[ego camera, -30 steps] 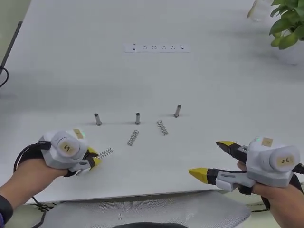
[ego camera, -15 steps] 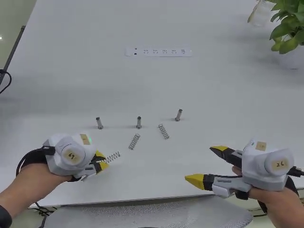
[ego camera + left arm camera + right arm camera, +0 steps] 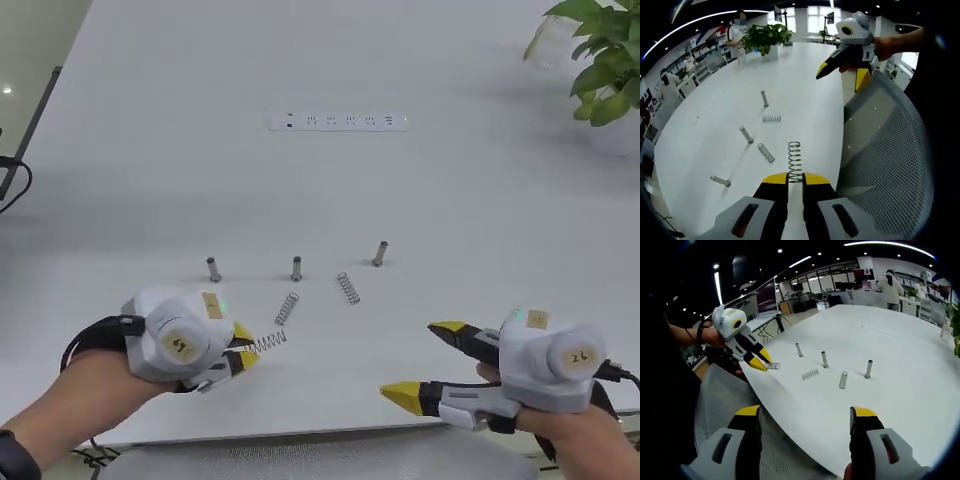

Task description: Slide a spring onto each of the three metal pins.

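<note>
One gripped spring farther right

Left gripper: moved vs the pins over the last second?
Yes. The left gripper, shut on a spring, has shifted right from below the left pin toward the middle pin.

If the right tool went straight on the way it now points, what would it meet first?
Most likely the loose spring lying in front of the middle pin, almost dead ahead of the open right tool. Height is unclear, so it might pass over both.
</note>
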